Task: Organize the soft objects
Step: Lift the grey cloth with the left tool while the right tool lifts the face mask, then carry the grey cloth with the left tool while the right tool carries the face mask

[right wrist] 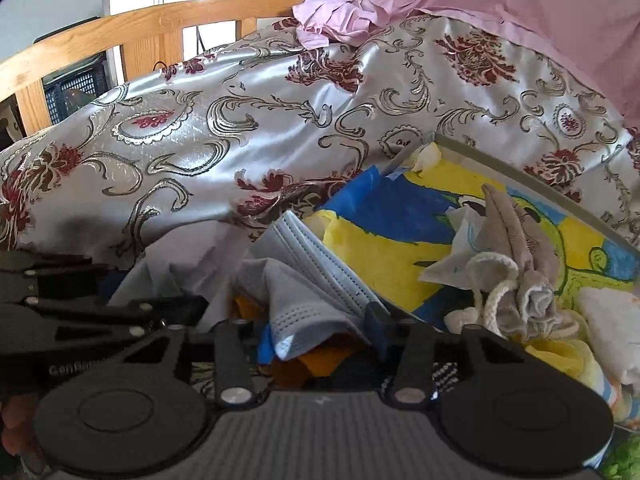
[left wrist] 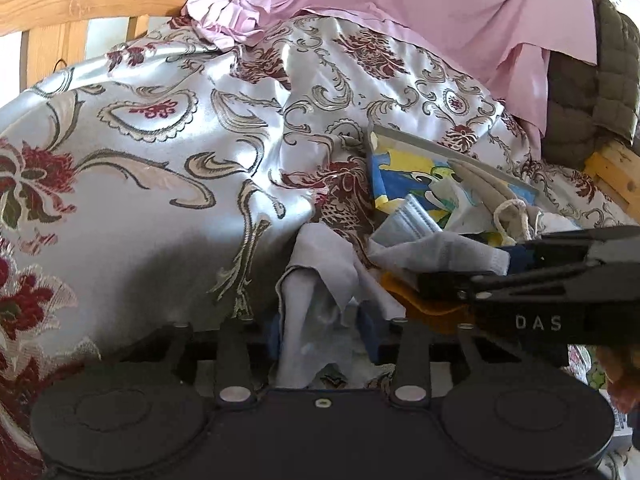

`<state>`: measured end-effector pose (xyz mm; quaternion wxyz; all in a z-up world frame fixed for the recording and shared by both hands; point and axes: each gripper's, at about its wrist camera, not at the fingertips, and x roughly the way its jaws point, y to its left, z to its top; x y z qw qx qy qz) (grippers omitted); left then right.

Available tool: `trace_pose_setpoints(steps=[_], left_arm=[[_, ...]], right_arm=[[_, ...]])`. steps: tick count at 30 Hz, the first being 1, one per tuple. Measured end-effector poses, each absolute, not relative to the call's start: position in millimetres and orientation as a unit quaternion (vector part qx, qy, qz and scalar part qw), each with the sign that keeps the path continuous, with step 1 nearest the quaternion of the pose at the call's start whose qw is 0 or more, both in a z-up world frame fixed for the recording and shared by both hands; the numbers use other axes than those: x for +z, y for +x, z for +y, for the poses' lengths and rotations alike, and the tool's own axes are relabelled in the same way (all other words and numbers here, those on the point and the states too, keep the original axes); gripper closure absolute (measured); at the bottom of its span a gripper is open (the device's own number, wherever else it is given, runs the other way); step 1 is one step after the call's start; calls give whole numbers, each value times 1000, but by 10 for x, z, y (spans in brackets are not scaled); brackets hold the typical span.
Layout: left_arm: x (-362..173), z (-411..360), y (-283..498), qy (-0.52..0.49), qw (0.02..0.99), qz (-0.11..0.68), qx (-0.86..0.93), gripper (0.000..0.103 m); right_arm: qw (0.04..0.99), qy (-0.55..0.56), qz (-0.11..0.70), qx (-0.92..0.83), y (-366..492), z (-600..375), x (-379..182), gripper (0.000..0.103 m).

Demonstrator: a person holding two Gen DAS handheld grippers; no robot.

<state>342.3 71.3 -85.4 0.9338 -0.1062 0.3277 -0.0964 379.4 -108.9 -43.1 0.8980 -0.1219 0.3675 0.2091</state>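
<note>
My left gripper (left wrist: 324, 332) is shut on a pale grey cloth (left wrist: 320, 280) that stands bunched between its blue pads. My right gripper (right wrist: 320, 332) is shut on a light blue pleated face mask (right wrist: 316, 280), which drapes over its pads. The two grippers sit close side by side: the right one's fingers (left wrist: 540, 276) reach in from the right in the left wrist view, and the left one's fingers (right wrist: 160, 312) come in from the left in the right wrist view. An orange cloth (left wrist: 432, 308) lies under the mask.
A shallow grey-rimmed tray (right wrist: 520, 172) with a blue and yellow picture holds a beige cloth bundle with a cord (right wrist: 520, 264). A silvery floral bedspread (left wrist: 160, 160) covers the bed, with a pink sheet (left wrist: 400, 0) behind it. The wooden bed frame (left wrist: 80, 4) is far left, an olive quilted item (left wrist: 592, 100) right.
</note>
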Motion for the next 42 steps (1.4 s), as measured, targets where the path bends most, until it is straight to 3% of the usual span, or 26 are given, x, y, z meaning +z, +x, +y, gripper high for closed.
trace_pose_setpoints(steps=[6, 12, 19, 23, 27, 42], left_arm=[[-806, 710, 3417, -105, 934, 327, -95, 83], [-709, 594, 3310, -64, 949, 294, -95, 86], [-484, 538, 3154, -50, 966, 233, -96, 86], [-318, 540, 2987, -56, 974, 193, -100, 86], [-174, 515, 2787, -39, 980, 164, -102, 86], [164, 240, 2240, 15, 986, 114, -124, 86]], right_arm=[[910, -103, 339, 214, 3650, -1140, -299, 74], [920, -55, 314, 229, 3505, -1219, -44, 75], [936, -14, 275, 221, 3231, -1351, 367, 77], [944, 2, 258, 207, 3103, -1370, 579, 88], [949, 6, 243, 202, 2876, -1405, 678, 91], [968, 17, 191, 162, 2171, -2058, 870, 95]])
